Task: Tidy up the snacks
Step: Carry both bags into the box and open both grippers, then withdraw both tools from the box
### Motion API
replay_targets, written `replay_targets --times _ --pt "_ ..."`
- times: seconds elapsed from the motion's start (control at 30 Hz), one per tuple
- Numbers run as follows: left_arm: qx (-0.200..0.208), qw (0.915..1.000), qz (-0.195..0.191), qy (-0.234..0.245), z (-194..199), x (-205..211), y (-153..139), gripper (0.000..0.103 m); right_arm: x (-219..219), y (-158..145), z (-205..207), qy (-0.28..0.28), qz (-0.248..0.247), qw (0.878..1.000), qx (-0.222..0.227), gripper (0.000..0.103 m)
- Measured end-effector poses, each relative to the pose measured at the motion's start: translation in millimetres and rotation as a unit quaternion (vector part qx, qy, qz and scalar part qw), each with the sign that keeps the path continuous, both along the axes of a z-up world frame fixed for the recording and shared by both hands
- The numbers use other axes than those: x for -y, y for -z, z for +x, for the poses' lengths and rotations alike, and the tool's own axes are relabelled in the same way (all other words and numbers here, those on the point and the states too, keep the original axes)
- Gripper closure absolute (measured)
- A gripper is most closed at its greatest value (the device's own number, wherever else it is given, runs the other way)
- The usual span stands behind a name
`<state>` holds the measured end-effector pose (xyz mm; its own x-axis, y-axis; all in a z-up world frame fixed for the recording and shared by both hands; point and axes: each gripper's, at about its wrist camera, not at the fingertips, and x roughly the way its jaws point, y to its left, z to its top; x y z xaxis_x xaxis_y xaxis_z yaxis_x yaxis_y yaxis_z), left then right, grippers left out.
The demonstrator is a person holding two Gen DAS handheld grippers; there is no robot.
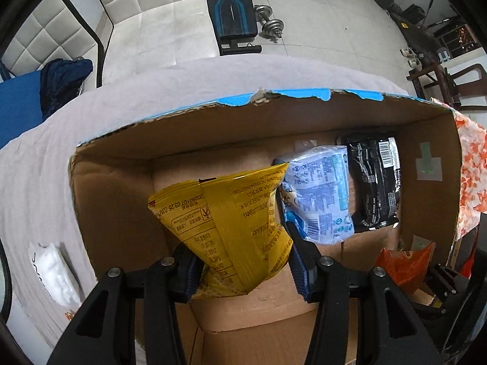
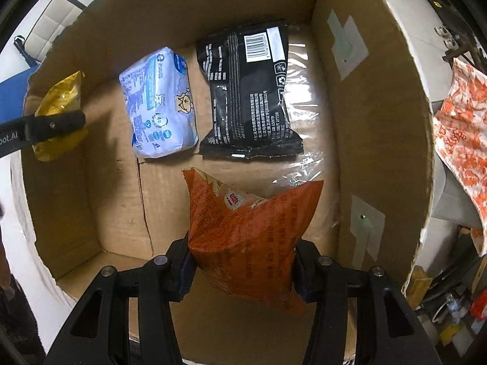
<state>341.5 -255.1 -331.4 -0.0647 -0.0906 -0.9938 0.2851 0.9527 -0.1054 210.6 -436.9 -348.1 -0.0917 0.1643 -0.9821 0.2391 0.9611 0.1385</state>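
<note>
- Pinching the yellow snack bag [image 1: 231, 225] at its lower end, your left gripper [image 1: 243, 270] has both blue pads pressed into the bag's sides, and the bag stands up from the pads over the open cardboard box [image 1: 121, 182]
- Your right gripper [image 2: 243, 270] squeezes the orange snack bag [image 2: 249, 228] the same way, black fingers [image 2: 179, 264] tight against its crumpled lower part, the bag hanging low inside the box
- Just beyond the orange bag, on the box floor, you have a black packet [image 2: 249, 91] lying flat with its barcode side up, near the far right corner
- Beside it to the left lies a pale blue packet [image 2: 161, 103] with a small cartoon animal on it, the two close together
- From the right wrist view your left gripper [image 2: 54, 127] and its yellow bag [image 2: 61, 100] show at the box's left wall, well apart from the orange bag
- Clear tape shines along the box floor by the right wall
- Outside the box, a pale grey cloth [image 1: 152, 91] covers the surface under it, and a white packet [image 1: 54, 273] lies on that cloth to the left
- An orange-and-white patterned cloth [image 2: 462, 127] hangs to the right of the box
- Farther off on the tiled floor you can see a black-and-blue weight bench [image 1: 231, 9] and a dumbbell [image 1: 269, 22]
</note>
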Motion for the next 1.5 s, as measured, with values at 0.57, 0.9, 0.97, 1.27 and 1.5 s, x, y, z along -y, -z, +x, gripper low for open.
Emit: replay_targets --times 0.57,0.9,0.97,1.27,1.5 --pt "0.022 0.9997 -0.005 -0.009 1.9 -3.1 -18.6 0.020 -5.4 -34.1 3.5 -0.007 -0.032 0.999 0.034 0.014" --pt "0.081 0.9961 -0.022 -0.024 -40.4 -18.7 -62.3 0.016 -14.0 -84.8 -12.0 -0.010 -0.098 0.989 0.107 0.000" --pt "0.101 0.9944 -0.018 -0.026 -56.0 -21.4 -74.6 0.016 -14.5 -95.8 -18.2 -0.007 -0.100 0.988 0.118 0.000" --pt "0.159 0.9868 -0.015 -0.028 -121.3 -31.9 -128.5 0.017 -24.9 -152.4 -62.3 -0.003 -0.110 0.979 0.174 0.000" --pt "0.186 0.9819 -0.025 -0.028 -161.4 -34.5 -162.5 0.017 -35.1 -196.9 -101.6 0.001 -0.109 0.972 0.210 0.000"
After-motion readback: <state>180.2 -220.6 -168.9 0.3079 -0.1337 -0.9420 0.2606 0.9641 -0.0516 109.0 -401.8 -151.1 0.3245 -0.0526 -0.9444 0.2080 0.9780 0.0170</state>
